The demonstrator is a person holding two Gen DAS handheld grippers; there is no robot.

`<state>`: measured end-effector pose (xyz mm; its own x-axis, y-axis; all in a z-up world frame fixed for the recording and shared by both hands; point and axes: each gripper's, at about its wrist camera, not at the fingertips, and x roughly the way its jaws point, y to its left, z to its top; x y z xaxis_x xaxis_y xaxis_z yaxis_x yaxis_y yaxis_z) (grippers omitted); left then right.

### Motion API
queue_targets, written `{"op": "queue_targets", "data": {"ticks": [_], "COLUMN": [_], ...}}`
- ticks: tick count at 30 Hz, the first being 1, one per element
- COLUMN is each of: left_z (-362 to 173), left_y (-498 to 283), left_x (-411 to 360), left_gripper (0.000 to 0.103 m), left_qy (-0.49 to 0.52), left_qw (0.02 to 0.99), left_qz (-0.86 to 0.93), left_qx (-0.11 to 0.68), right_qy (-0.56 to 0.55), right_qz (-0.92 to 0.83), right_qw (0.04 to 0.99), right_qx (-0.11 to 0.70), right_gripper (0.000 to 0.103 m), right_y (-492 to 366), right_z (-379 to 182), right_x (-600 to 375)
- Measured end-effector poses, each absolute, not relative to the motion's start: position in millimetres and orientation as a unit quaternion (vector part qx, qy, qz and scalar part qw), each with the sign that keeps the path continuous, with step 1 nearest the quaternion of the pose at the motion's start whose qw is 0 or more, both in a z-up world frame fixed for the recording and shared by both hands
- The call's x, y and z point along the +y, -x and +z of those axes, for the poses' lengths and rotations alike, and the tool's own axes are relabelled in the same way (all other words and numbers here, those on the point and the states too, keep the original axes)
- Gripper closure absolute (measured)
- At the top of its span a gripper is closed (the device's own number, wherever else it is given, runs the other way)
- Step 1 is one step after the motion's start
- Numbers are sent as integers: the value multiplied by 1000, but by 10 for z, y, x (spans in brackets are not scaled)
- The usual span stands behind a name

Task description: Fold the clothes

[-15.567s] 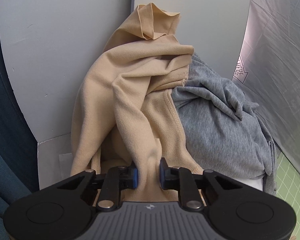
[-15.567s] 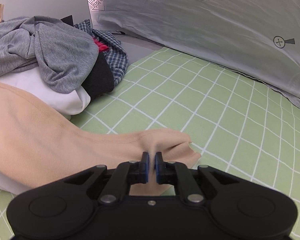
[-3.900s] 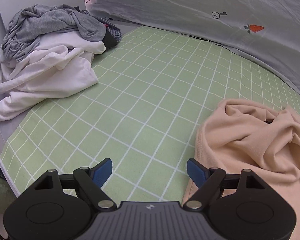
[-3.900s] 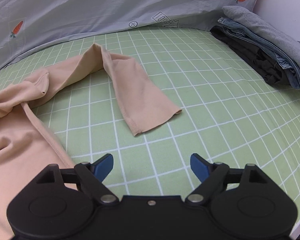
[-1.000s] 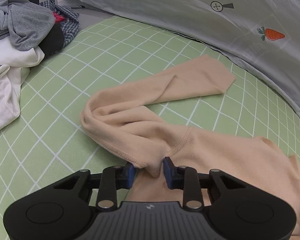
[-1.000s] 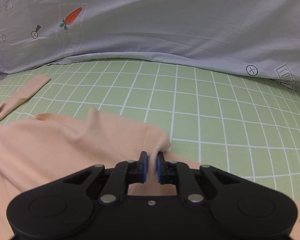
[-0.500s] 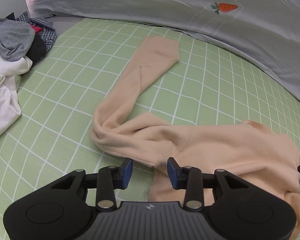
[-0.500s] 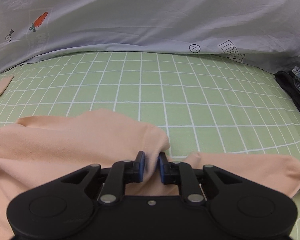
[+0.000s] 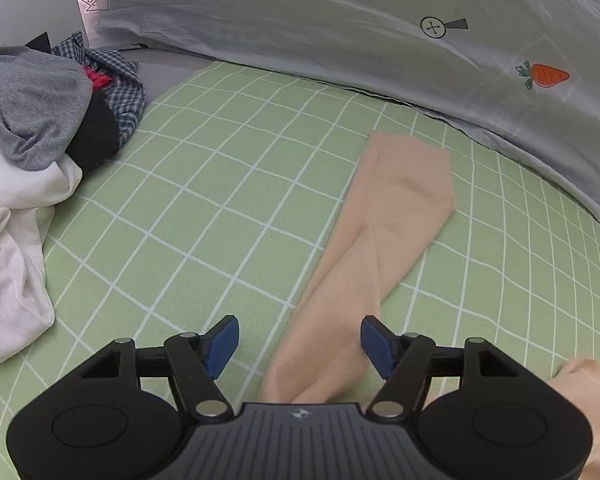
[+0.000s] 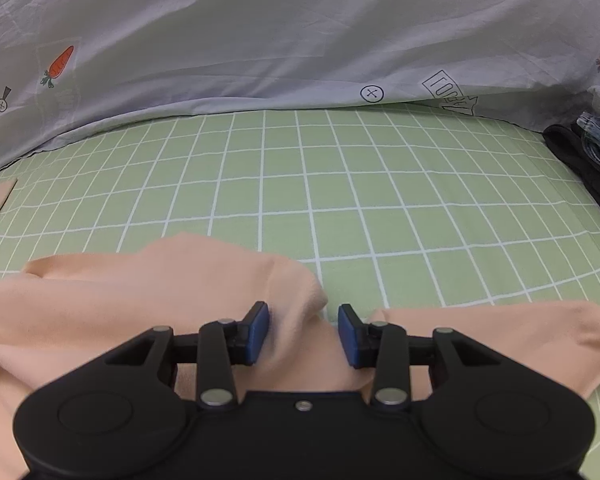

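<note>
With both the left gripper (image 9: 299, 342) and right gripper (image 10: 303, 334) opening off the peach top (image 10: 148, 300), we should lift clear before regripping its sleeve (image 9: 384, 224).

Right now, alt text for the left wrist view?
The left tool, jaws opening, hovers over a peach sleeve lying flat on a green checked sheet; the pads flank the sleeve without pressing it. A heap of unfolded clothes sits at the left, and a grey carrot-print cloth runs along the back.
</note>
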<state>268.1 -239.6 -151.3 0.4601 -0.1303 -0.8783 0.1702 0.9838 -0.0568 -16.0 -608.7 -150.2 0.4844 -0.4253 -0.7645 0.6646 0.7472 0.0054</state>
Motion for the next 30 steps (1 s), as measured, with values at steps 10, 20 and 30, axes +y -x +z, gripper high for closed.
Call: {"op": "queue_targets", "data": {"ticks": [10,20,30], "left_z": [-1400,-1296,-1163], "left_y": [-2816,-2571,-2241], "left_x": [-2177,-1269,-2292], "left_gripper": [97,79,50], "left_qy": [6,18,-23], "left_qw": [886,867,871], "left_qz": [22,145,-95], "left_qx": [464,476,482], "right_qy": [-146,-133,-103], "right_qz": [-324,-332,-269], "right_qw": [847,840,875], "right_qx": [396,407,388], "right_gripper": [64,53,52], "right_y": [147,107,-306], "right_z": [-1500,-1480,-1219], "right_x": [-6071,-6093,-6146]}}
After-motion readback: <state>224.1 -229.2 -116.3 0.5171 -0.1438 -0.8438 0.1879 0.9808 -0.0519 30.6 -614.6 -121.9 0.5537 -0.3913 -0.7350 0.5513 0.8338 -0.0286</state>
